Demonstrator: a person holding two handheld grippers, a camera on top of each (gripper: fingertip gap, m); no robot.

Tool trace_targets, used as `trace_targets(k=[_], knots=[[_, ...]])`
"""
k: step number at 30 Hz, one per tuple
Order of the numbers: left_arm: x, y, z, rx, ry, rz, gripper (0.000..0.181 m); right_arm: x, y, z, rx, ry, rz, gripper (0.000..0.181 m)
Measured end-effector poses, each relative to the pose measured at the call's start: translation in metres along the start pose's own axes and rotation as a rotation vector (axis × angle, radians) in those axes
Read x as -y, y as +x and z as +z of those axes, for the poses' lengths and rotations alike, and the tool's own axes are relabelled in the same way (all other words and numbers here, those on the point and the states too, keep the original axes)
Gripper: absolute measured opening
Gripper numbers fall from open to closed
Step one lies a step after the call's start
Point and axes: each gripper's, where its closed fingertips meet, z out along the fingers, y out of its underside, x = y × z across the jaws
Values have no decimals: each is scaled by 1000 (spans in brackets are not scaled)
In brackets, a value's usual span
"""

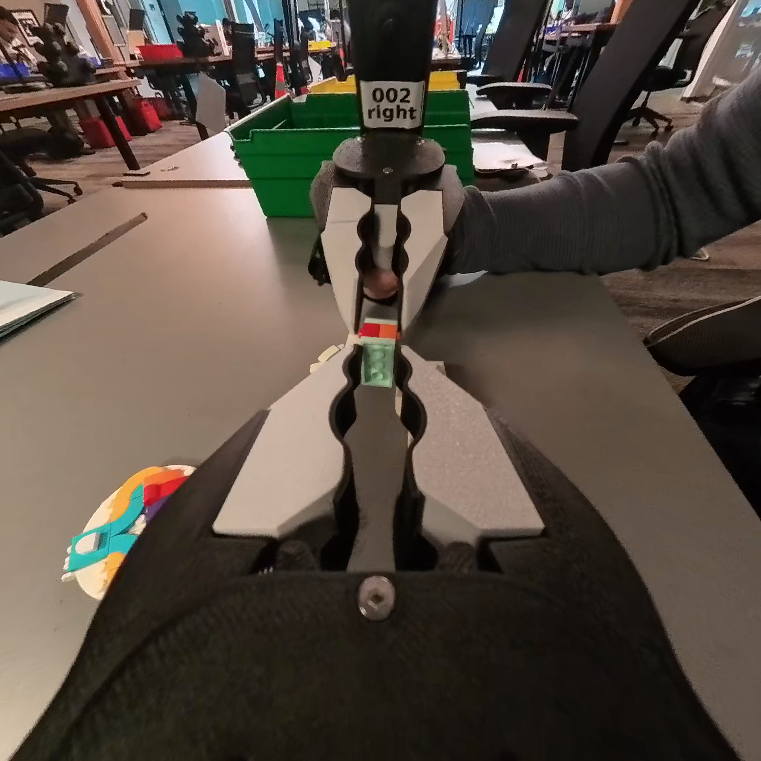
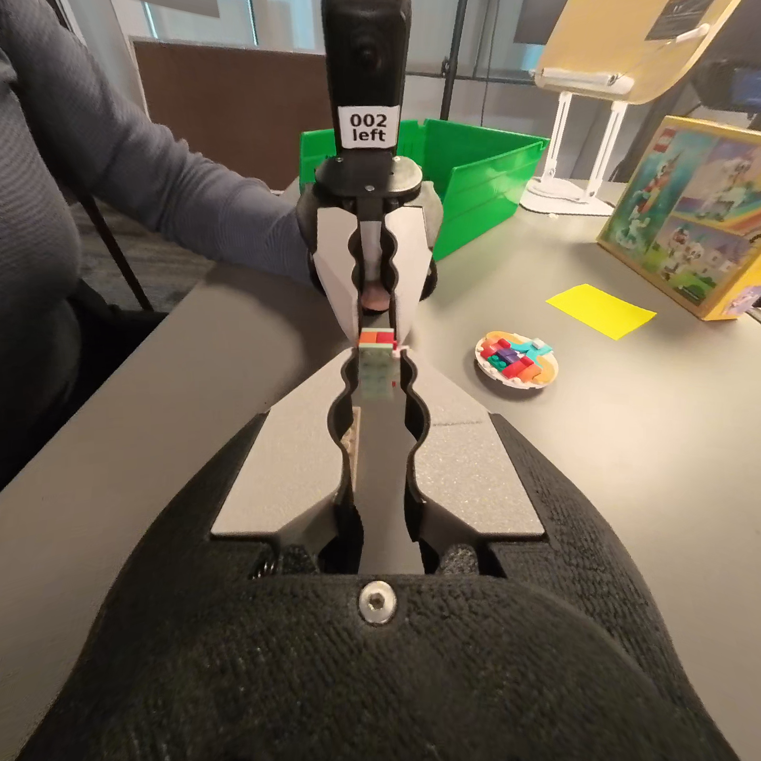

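Observation:
My left gripper [image 1: 376, 353] and my right gripper [image 2: 376, 355] meet tip to tip above the grey table [image 1: 164, 329]. Both are shut on one small brick assembly. Its mint green part [image 1: 376, 366] sits between my left fingers, with a red and orange layer [image 1: 379, 330] at the tips of the right gripper [image 1: 379, 325]. In the right wrist view a mint green part [image 2: 375, 372] sits between my right fingers, and the red and orange layer [image 2: 376, 337] lies at the left gripper's tips [image 2: 376, 329]. A tan plate [image 2: 355, 432] shows under my right gripper's left finger.
A round white plate of coloured bricks [image 2: 517, 366] lies on the table, and shows by my left gripper [image 1: 119, 531]. Green bins [image 1: 288, 164] [image 2: 486, 185] stand behind. A toy box [image 2: 692, 214], a yellow sheet [image 2: 601, 311] and a stand [image 2: 576, 82] are far right. Grey sleeves hold both grippers. The tips of both grippers are at nearly the same place.

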Motion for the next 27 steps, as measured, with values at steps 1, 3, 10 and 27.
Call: trace_targets(k=[1,3,10,27], knots=[[0,0,0,-1,4,-2,14,0,0,-1,1,2,9,18],[1,-1,-1,-4,13,-8,14,-1,1,-1,7,0,28,18],[-1,-2,0,6,-4,6,14,-2,0,0,3,-12,14,15],[3,-4,-3,17,31,7,14,5,2,2,-21,34,24,15]])
